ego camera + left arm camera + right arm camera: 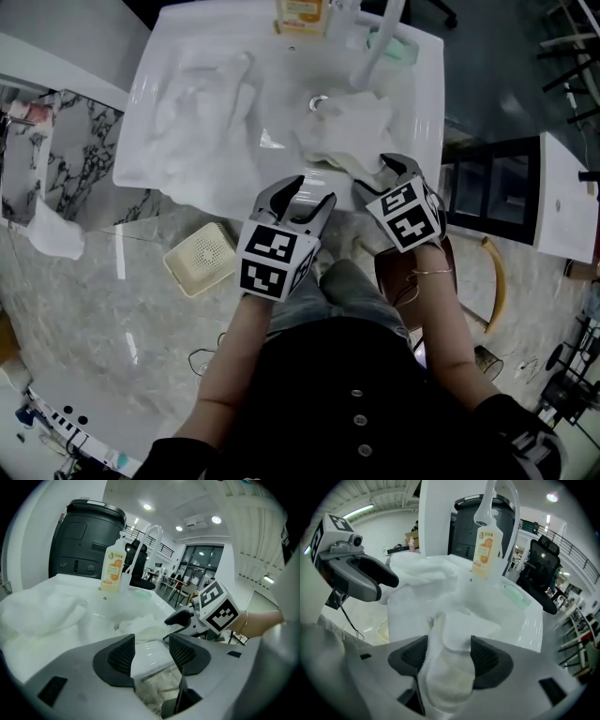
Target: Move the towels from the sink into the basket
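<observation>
Open-plan office or lab floor, with a washroom corner set up in it. A white sink (139, 103) with tall faucet (380, 42) and orange-labelled bottle (486, 550) stands on marble-look floor (112, 309). Behind it: black office chair (541, 569), glass-walled rooms (201, 562), recessed ceiling lights (216, 520), railing (576, 541) of an upper level. A large dark grey bin-like unit (84, 541) stands just behind the sink. Loose cables (202, 361) on the floor.
</observation>
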Tool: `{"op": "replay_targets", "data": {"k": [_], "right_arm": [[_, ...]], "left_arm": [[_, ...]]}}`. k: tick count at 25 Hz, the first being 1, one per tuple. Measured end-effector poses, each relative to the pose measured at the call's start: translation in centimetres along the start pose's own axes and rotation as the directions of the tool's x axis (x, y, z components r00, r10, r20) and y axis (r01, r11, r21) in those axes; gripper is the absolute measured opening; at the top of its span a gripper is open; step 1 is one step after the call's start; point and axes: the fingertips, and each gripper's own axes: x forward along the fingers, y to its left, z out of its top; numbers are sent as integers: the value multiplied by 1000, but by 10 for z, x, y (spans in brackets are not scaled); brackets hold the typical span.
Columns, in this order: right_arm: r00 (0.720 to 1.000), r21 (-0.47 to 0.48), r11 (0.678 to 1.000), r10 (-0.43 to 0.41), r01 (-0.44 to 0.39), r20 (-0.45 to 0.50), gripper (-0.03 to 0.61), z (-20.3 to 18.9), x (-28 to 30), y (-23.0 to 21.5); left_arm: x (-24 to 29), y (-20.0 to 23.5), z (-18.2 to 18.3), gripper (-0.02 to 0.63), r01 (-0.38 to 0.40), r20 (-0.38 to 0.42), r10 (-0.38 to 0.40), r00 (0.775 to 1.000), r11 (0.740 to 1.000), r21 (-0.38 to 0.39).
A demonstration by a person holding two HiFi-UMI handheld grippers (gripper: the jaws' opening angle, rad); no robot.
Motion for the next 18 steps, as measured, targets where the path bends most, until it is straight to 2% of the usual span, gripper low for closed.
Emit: {"op": "replay_targets", "data": {"k": [4,9,14,18], "right_arm": [[998,49,997,60,-60,-7,232,0,2,7],[993,47,992,116,-116,-15,72,1,3,24],[993,37,992,120,-120,-4,35,2,-3,27],[988,71,987,138,-143,66,32,12,-16,35]], "left_arm": [[1,5,0,219,3,-4,-3,1000,1000,-1],[0,3,-1,219,-6,-5,6,1000,1000,-2],[-10,-1,-4,219,-38,7,38,999,999,-7],[-19,-5,-6,219,-71,28,71,997,997,-9]]}}
